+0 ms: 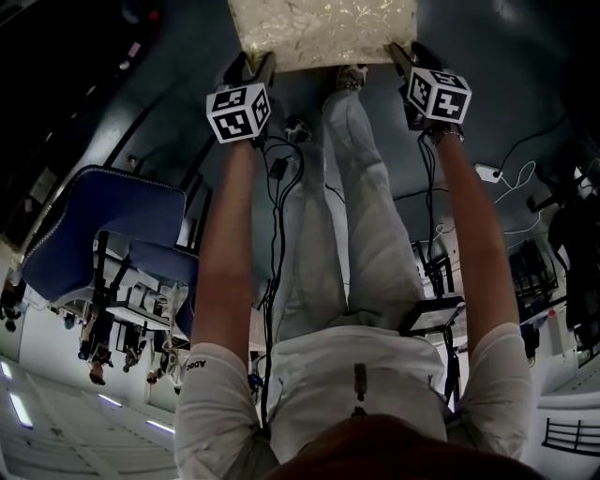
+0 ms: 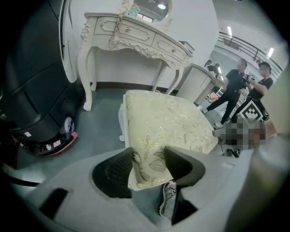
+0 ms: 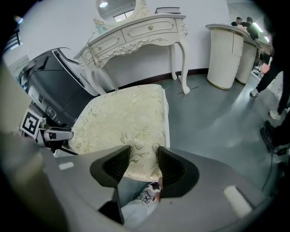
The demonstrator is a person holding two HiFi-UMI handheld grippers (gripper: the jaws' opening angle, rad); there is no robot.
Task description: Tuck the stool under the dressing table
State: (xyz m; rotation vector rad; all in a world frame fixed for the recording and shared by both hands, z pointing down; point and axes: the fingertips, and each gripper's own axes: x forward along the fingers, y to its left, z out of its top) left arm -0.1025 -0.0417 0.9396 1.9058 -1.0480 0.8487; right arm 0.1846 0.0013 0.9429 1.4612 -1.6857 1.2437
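Left gripper and right gripper each pinched tight on the stool edge, its cream, gold-leafed cushion filling mid-frame.

Dim, murky head view, glare on the stool; brighter, fisheye-warped, dark-cornered gripper views.

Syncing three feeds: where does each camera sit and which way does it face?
Head view: on the head, facing steeply down; arms, legs, left gripper and right gripper on the stool.
Left gripper view: along its jaws, shut on the stool, toward the dressing table; shoe below.
Right gripper view: same, opposite corner.
All share the stool.
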